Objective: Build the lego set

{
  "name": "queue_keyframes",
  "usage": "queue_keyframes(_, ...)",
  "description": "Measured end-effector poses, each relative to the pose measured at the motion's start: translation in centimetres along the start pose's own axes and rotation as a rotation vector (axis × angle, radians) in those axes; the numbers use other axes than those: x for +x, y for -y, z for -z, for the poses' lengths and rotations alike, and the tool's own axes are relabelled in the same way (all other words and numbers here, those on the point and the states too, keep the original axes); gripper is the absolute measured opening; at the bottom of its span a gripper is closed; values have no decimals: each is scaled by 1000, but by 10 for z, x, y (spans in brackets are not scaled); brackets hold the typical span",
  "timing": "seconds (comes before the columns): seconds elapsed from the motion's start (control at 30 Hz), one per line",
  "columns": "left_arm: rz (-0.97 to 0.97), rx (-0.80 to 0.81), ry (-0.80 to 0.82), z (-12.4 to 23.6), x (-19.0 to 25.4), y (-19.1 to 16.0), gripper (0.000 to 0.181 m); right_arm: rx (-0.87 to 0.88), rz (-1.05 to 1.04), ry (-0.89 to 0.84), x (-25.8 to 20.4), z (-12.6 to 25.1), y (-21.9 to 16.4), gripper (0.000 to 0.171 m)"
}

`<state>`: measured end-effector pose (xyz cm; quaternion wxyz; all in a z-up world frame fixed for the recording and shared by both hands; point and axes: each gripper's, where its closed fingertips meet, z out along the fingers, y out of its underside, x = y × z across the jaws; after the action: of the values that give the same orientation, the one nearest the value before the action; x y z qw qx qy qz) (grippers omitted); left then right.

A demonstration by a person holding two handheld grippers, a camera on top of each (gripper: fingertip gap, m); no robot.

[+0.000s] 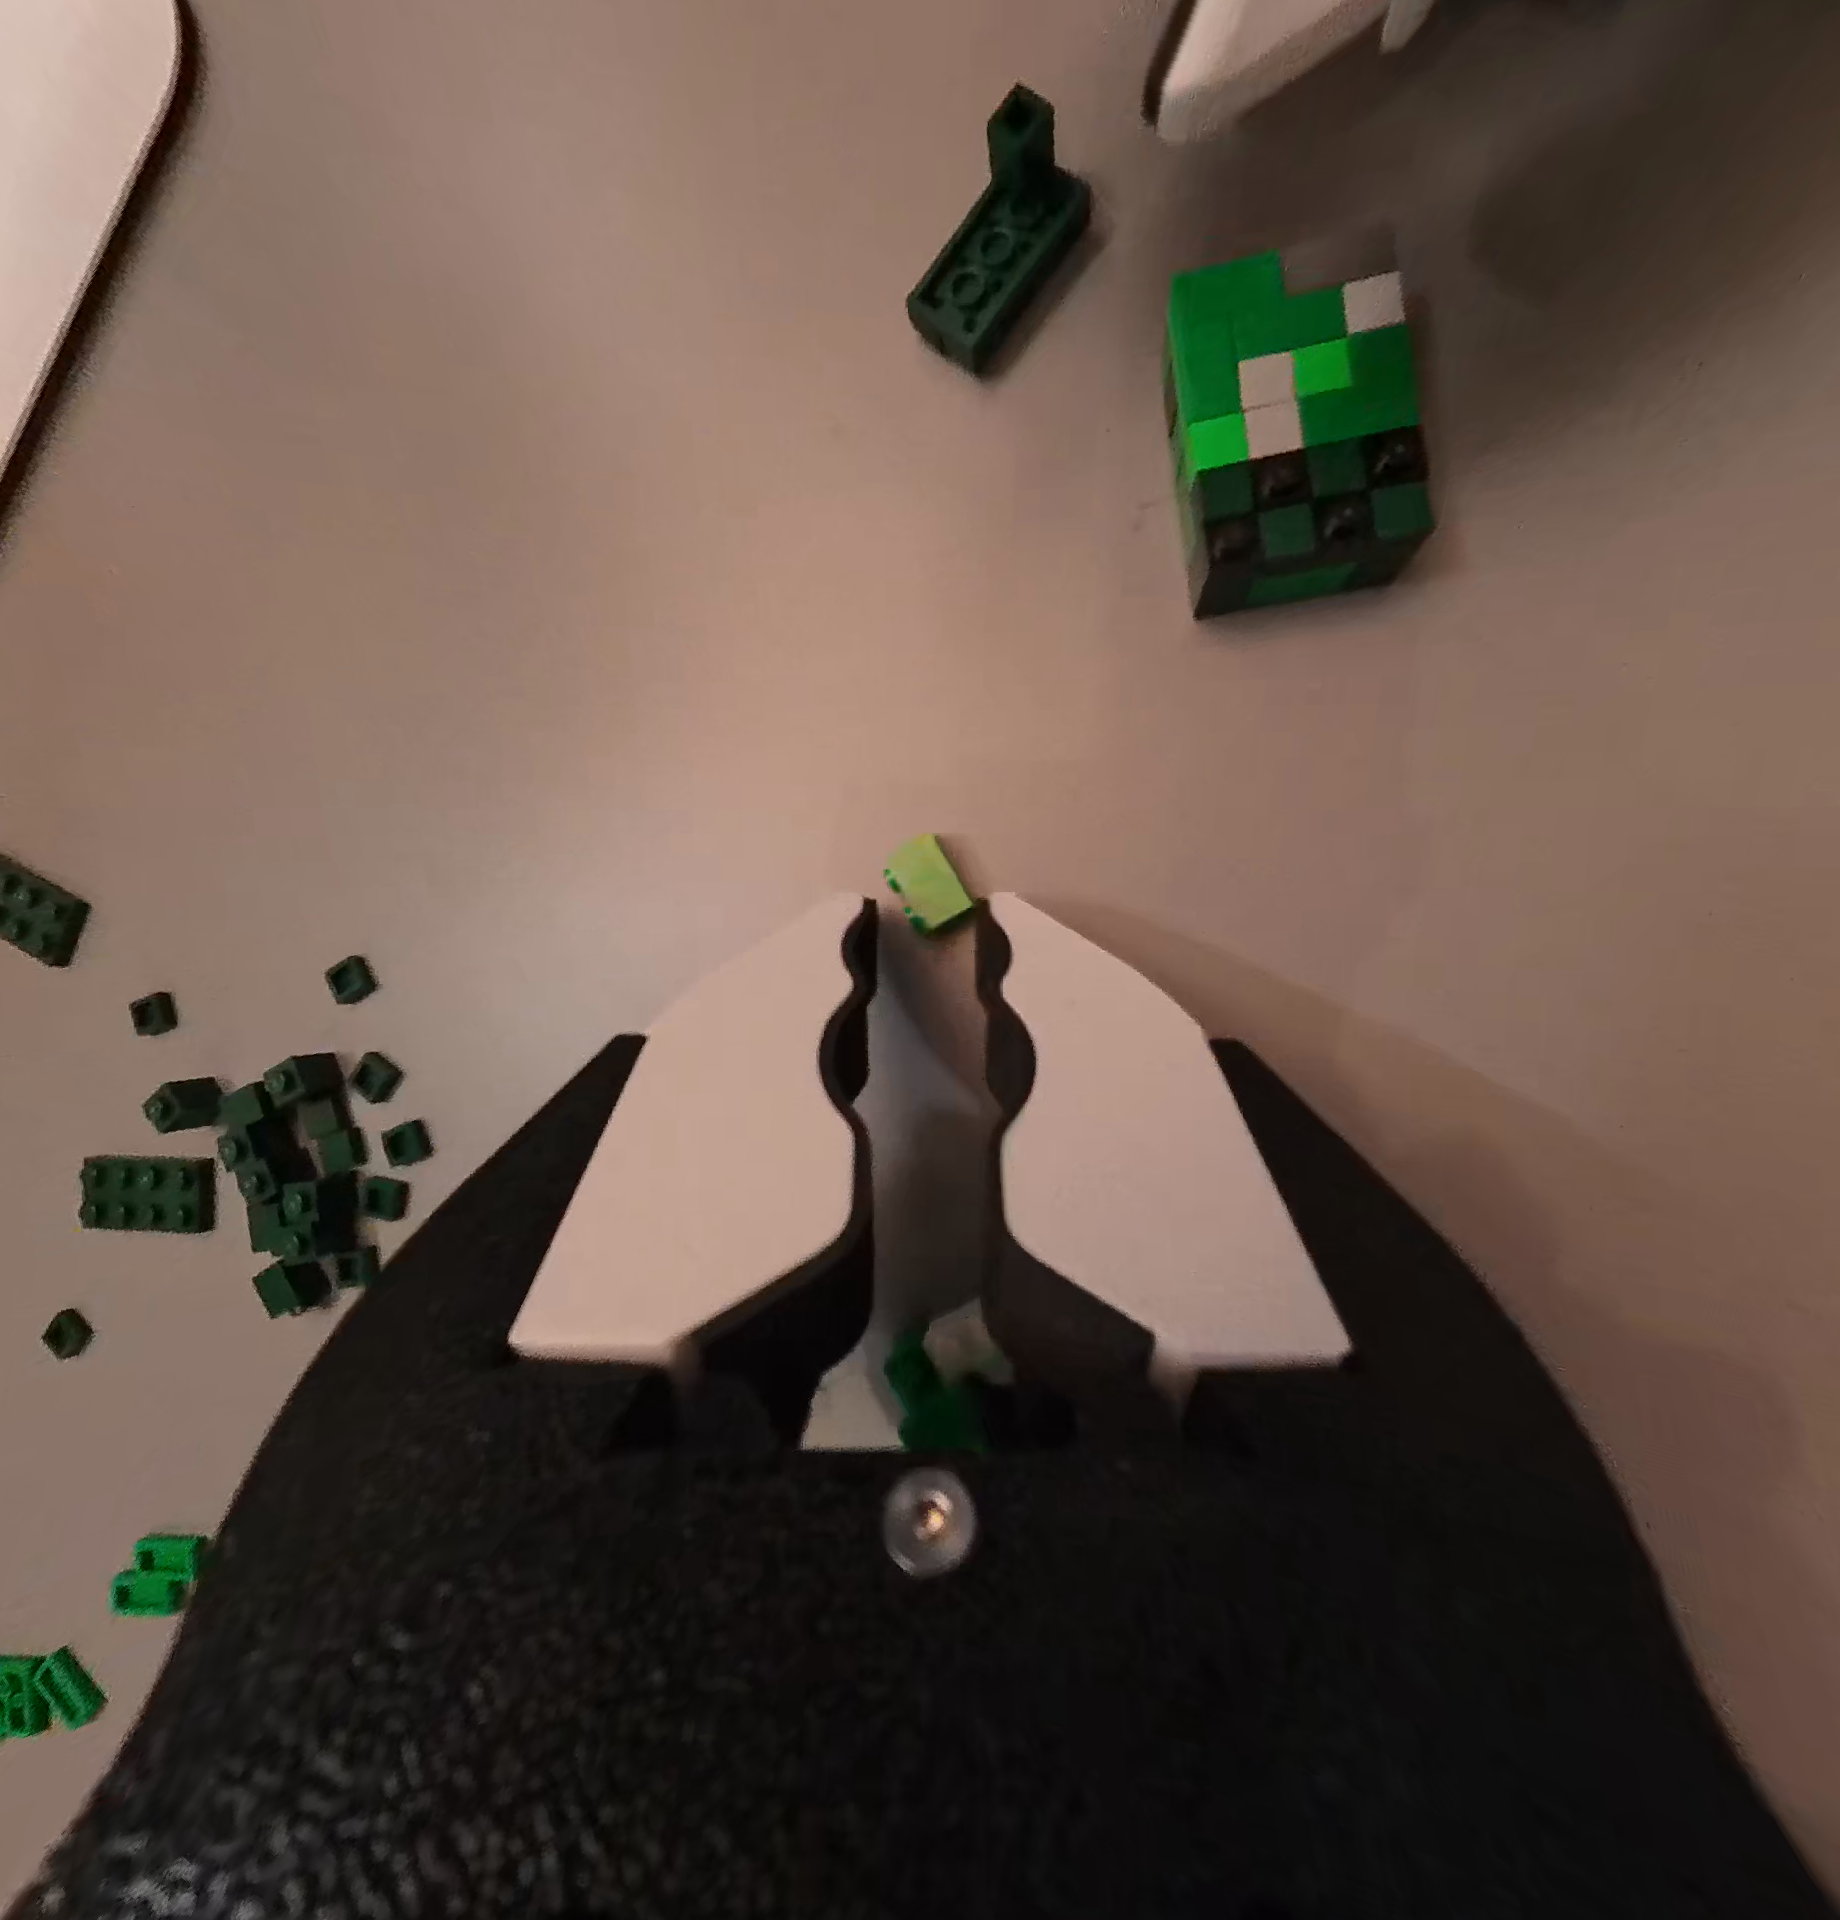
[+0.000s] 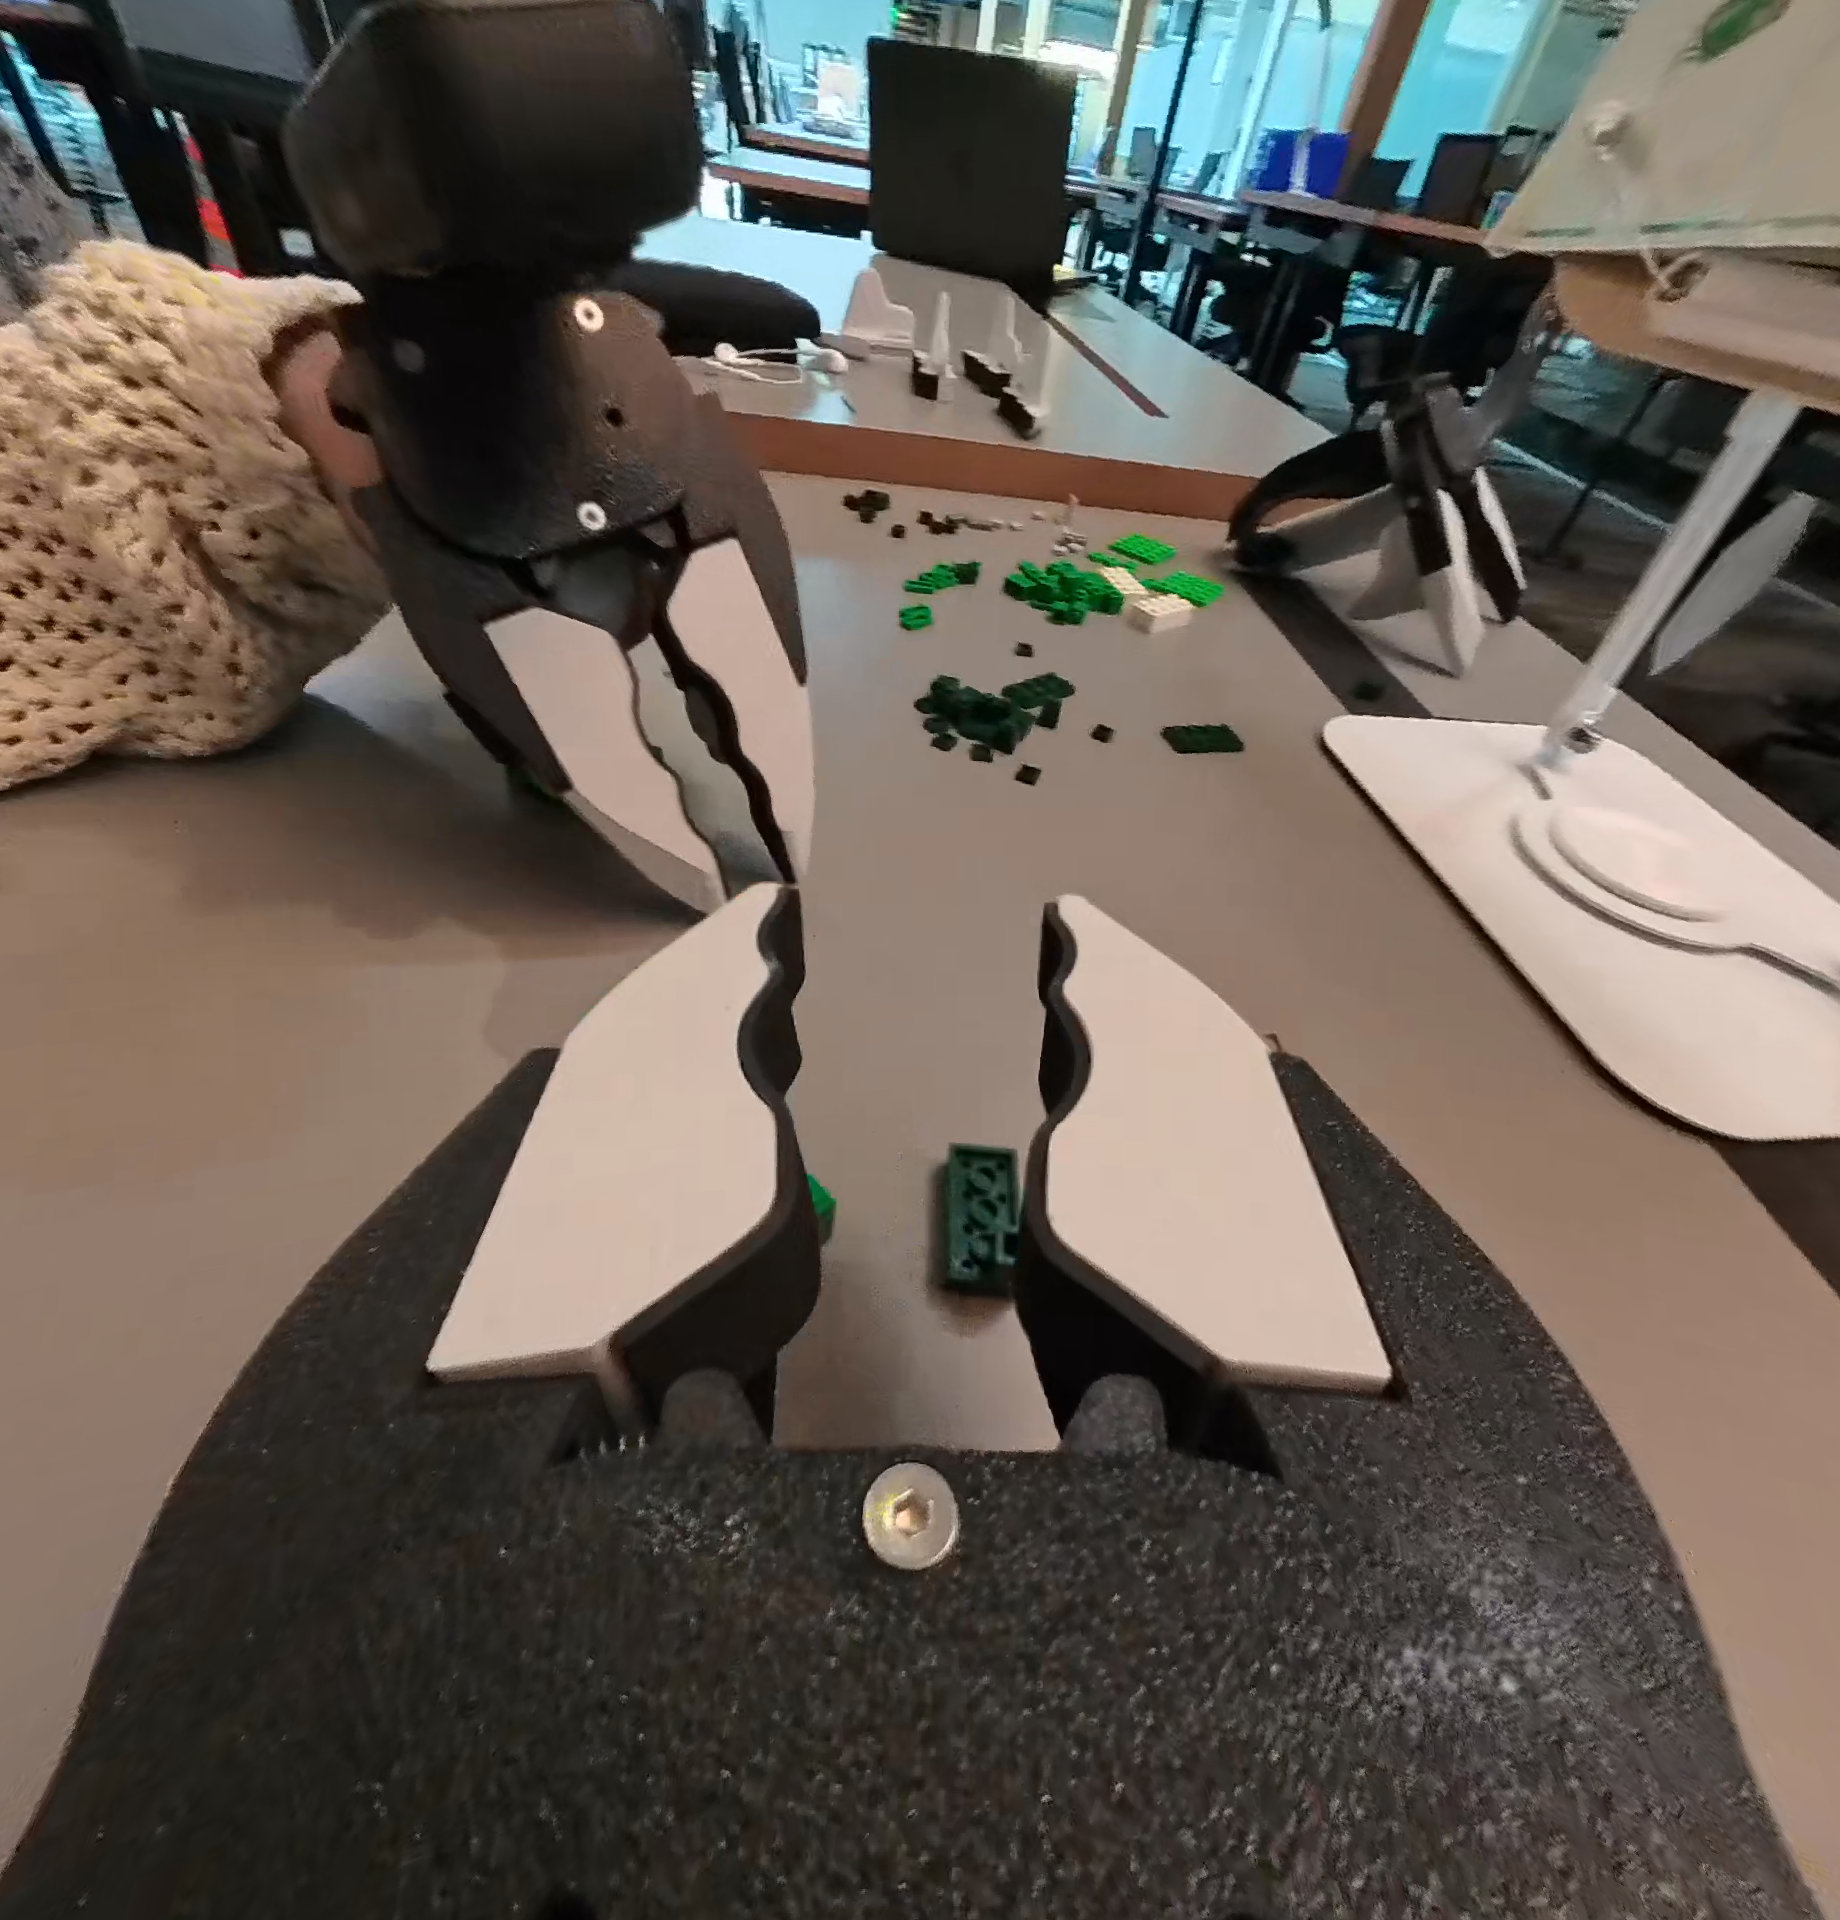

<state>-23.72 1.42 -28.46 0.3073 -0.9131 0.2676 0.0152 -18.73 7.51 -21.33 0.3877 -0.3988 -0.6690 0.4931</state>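
The left tongs [image 1: 931, 909] point down at the tabletop [image 1: 583, 623] with a narrow gap between the tips, and a small light green brick [image 1: 931, 881] sits right at that gap. Whether the tips actually pinch it or only touch it, I cannot tell; the aim suggests it is meant for the build. The green cube [image 1: 1300, 436] is the landmark: a half-built block with a dark green and black chequered lower band, brighter greens above with a few white squares, and a stepped, unfinished top. The light green brick lies well apart from the cube, nearer the camera and to its left. A dark green plate [image 1: 999, 265] with a small upright post on one end lies just left of the cube. Loose dark green bricks [image 1: 282, 1164] are heaped far to the cube's left, probably as stock.

The right tongs [image 2: 921, 914] are released, spread wide and empty, hovering above the plate, likely ready to steady something.
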Motion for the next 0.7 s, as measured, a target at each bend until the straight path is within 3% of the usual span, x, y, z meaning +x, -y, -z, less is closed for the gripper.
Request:
queue_keyframes(0.27, 14, 17, 65, -3, -10, 4, 12, -6, -2, 54, -9, -5, 0, 41)
queue_keyframes(0.37, 131, 151, 39, 5, -16, 21, 12, -18, 60, 18, -8, -7, -1, 41)
queue_keyframes(0.53, 441, 503, -354, 38, 0, 61, 11, -100, 214, -43, -8, -15, -12, 38)
queue_keyframes(0.7, 596, 585, -725, 56, 19, 67, 11, 77, 33, 231, -44, -13, 14, 28)
